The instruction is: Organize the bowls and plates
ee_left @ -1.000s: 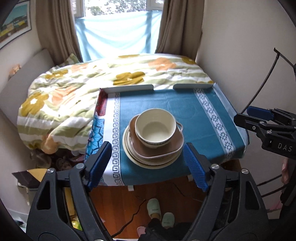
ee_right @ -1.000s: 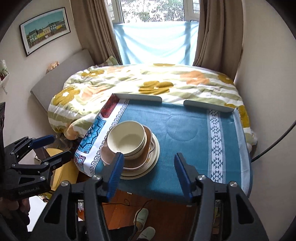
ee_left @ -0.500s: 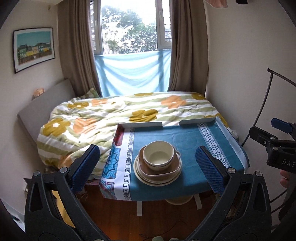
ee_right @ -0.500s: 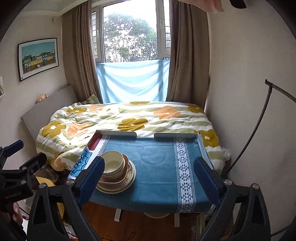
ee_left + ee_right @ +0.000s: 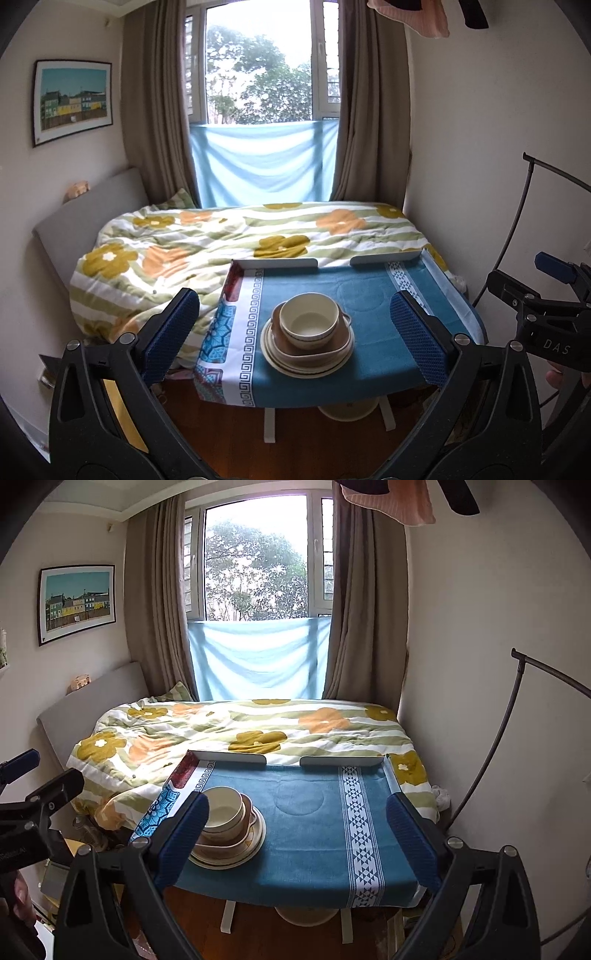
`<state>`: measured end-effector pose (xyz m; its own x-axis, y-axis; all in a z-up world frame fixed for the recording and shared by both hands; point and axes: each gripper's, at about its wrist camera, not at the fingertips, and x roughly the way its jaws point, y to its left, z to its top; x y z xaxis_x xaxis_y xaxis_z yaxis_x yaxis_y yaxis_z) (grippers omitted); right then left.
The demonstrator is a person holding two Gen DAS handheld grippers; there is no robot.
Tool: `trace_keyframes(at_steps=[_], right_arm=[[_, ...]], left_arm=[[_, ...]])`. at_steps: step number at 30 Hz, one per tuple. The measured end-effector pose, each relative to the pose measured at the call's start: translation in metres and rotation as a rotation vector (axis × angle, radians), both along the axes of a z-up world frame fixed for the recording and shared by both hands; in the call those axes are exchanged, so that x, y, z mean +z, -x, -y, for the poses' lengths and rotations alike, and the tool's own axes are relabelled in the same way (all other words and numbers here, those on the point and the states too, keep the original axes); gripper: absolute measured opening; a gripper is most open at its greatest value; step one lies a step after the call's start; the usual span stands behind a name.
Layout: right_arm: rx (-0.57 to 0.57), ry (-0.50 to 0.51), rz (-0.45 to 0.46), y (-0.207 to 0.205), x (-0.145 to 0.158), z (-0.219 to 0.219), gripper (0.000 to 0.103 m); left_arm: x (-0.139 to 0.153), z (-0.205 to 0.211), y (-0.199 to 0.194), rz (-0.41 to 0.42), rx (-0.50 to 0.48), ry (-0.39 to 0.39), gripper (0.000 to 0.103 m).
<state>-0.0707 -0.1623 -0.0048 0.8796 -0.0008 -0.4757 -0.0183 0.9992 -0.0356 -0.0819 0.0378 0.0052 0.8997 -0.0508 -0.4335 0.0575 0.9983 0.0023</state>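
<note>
Hovering clear | left gripper [image 5: 295,332] and right gripper [image 5: 297,829] both spread, empty | cream ceramic bowl [image 5: 309,320] in brown squarish dish [image 5: 314,350] on cream round plates [image 5: 295,363], near teal-cloth table [image 5: 369,295] front edge | risk: top-heavy stack, probably slides if nudged.

Two hand-held grippers, each a black plastic frame with two arms that fork apart. The left gripper [image 5: 293,336] has blue pads [image 5: 170,338] with a fine dimpled texture and round silver screws [image 5: 126,337] at the joints. The right gripper [image 5: 295,829] is built the same, with blue pads [image 5: 410,843] and silver screws [image 5: 453,842]. Seen side-on, its black body carries pale letters "DAS" [image 5: 556,347]. A fingertip [image 5: 554,377] shows beneath that body.
</note>
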Motion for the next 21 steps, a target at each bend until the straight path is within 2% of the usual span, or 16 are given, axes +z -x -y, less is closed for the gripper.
trace_keyframes(at_steps=[21], right_arm=[[-0.017, 0.006, 0.024, 0.016, 0.003, 0.001, 0.095]], left_arm=[[0.001, 0.006, 0.012, 0.023, 0.005, 0.013, 0.103]])
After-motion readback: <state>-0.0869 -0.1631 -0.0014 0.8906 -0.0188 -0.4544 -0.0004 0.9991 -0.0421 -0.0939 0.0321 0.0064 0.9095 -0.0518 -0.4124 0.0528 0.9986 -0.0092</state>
